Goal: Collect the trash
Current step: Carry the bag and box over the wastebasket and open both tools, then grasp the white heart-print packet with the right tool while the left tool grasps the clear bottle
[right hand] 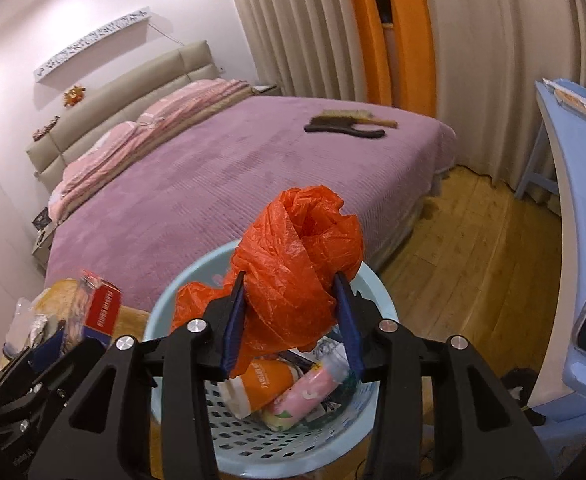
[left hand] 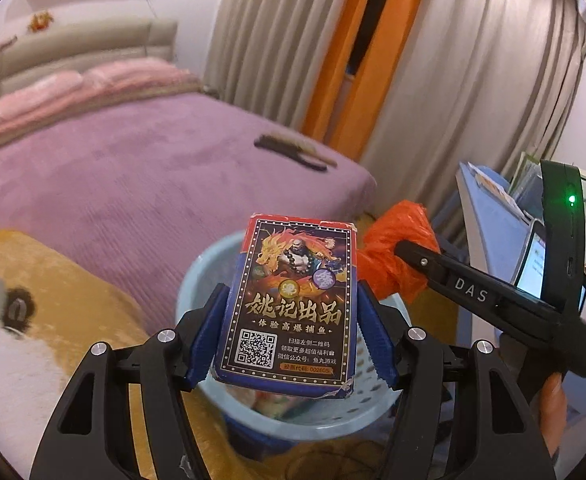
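My left gripper (left hand: pixel 293 312) is shut on a playing-card box (left hand: pixel 293 304) with a dragon print, held upright over the light-blue waste basket (left hand: pixel 197 276). My right gripper (right hand: pixel 291 292) is shut on a crumpled orange plastic bag (right hand: pixel 297 252), held above the same basket (right hand: pixel 181 284). The basket holds several pieces of trash, among them an orange cup (right hand: pixel 261 380) and a pink packet (right hand: pixel 313 388). In the left wrist view the right gripper (left hand: pixel 403 248) and the orange bag (left hand: pixel 393 256) show at right. In the right wrist view the card box (right hand: pixel 101 308) shows at left.
A bed with a purple cover (right hand: pixel 233 168) lies behind the basket, with a brush and dustpan (right hand: pixel 349 124) on it. A blue desk (right hand: pixel 581 184) stands at right, over wooden floor (right hand: pixel 473 240). A yellow and white rug or blanket (left hand: pixel 45 312) lies at left.
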Demonstrator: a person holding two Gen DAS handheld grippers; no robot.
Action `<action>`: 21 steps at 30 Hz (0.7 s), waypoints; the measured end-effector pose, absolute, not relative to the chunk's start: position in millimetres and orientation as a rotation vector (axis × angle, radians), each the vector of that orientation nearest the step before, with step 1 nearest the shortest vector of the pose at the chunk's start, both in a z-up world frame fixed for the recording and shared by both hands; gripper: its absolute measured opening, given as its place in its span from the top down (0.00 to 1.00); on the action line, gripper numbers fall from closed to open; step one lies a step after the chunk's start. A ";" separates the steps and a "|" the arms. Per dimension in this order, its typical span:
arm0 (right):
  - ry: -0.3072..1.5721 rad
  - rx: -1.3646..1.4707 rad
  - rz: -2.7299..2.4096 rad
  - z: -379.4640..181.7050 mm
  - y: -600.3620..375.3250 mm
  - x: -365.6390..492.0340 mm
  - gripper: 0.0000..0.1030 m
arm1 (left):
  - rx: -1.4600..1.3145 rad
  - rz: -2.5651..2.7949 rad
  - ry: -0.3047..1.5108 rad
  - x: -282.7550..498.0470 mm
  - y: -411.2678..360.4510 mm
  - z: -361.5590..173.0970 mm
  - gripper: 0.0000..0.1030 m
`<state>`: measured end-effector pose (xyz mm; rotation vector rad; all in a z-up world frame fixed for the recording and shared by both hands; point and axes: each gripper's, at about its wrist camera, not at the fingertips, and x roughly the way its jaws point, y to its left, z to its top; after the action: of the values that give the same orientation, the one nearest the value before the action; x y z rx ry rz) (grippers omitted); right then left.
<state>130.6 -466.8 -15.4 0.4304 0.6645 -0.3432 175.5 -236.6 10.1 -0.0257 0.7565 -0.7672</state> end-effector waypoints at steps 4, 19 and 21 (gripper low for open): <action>0.705 0.457 -0.335 -30.7 -470.8 136.6 0.45 | -0.038 -0.744 0.777 183.3 -233.4 2.2 0.22; 0.629 0.420 -0.258 13.3 -431.7 113.7 0.37 | -0.073 -0.746 0.675 150.8 -179.8 34.6 0.22; 0.615 0.405 -0.240 22.2 -420.7 111.5 0.37 | -0.076 -0.739 0.650 144.4 -167.3 42.6 0.22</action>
<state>111.5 -420.7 22.2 0.4054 0.6148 -0.2400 144.4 -167.3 42.6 -0.0764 0.6495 -0.7391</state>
